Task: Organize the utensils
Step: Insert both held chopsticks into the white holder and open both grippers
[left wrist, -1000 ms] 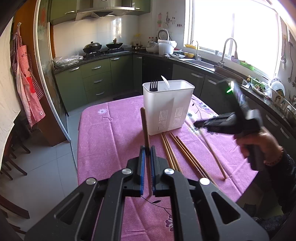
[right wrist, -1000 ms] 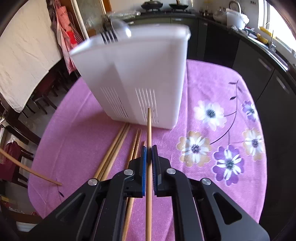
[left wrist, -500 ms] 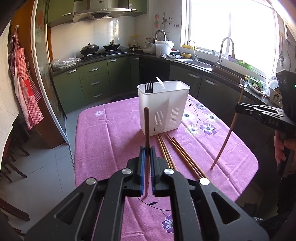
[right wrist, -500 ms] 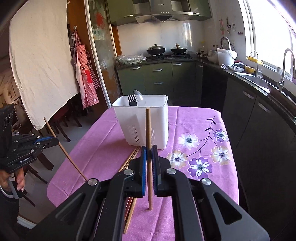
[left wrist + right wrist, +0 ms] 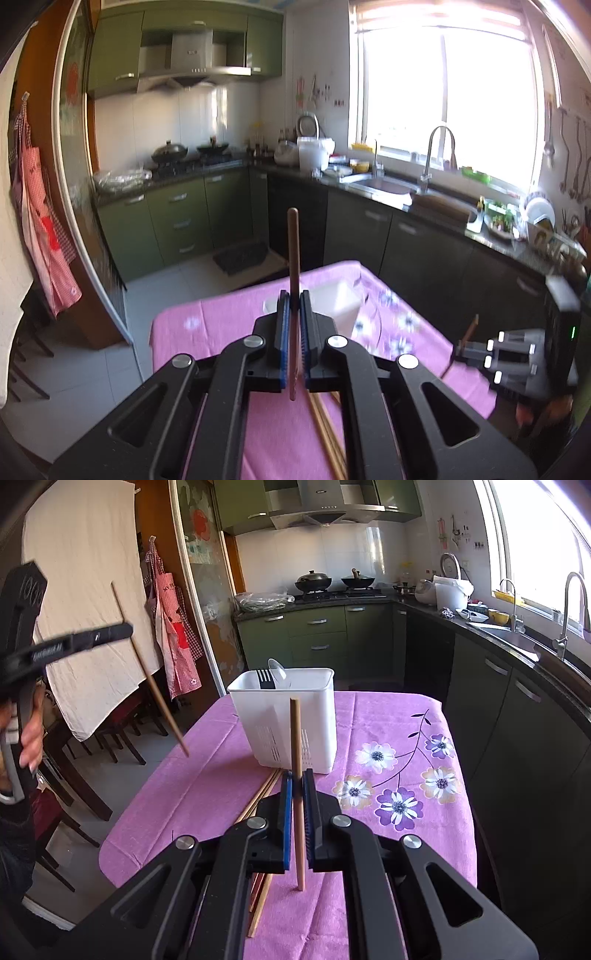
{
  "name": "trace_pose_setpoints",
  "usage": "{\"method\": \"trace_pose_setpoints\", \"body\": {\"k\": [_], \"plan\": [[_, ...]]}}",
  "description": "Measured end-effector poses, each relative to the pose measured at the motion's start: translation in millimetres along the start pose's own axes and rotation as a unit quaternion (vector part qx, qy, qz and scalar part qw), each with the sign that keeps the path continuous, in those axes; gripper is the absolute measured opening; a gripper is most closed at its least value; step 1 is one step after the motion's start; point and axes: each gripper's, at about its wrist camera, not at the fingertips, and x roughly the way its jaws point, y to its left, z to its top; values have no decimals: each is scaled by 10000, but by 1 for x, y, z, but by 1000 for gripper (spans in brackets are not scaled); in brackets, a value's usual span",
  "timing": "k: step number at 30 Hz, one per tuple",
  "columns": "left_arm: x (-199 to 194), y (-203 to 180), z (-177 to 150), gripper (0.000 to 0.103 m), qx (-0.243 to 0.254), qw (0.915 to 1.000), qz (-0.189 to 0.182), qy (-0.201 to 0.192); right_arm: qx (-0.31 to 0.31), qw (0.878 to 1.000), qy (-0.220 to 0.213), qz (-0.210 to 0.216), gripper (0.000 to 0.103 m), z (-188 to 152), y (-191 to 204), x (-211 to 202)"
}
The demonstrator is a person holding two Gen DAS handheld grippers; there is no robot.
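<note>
Ahead of and below the right gripper, nearer than the left gripper, stands the holder; each grasps an upright chopstick.

Both wrist views look down along their fingers from above the bench's near end toward the white caddy. The left view faces higher, over the caddy to the window; both share caddy and bench.

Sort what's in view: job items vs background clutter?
Job: white plastic utensil caddy; wooden chopstick in left gripper; wooden chopstick in right gripper; loose wooden chopsticks on the pink cloth.
Background: black woks; red checked apron; steel tap.
</note>
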Motion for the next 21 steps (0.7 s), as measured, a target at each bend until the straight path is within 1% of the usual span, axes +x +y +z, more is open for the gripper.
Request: {"method": "trace_pose_setpoints", "body": {"k": [4, 7, 10, 13, 17, 18, 19, 20, 21], "plan": [[23, 0, 34, 5, -191, 9993, -28, -309, 40, 10000, -11, 34, 6, -1, -5, -2], [48, -3, 44, 5, -234, 9992, 58, -318, 43, 10000, -14, 59, 6, -2, -6, -4], [80, -4, 41, 5, -286, 9995, 126, -73, 38, 10000, -10, 86, 6, -1, -7, -5], [103, -4, 31, 5, -308, 9991, 187, 206, 16, 10000, -38, 88, 6, 3, -6, -7], [120, -4, 13, 7, -228, 9980, 223, 549, -24, 9999, -104, 116, 6, 9, -6, -10], [123, -4, 9, 8, -180, 9977, 239, 608, -22, 9998, -128, 134, 6, 13, -6, -10], [124, -5, 5, 15, -137, 9974, 238, 672, -20, 9997, -149, 166, 6, 18, -6, -11], [123, -4, 2, 27, -126, 9972, 218, 705, -18, 9997, -173, 196, 6, 23, -5, -11], [120, -3, -2, 35, -112, 9971, 219, 713, -21, 9995, -211, 216, 6, 29, -5, -12]]}}
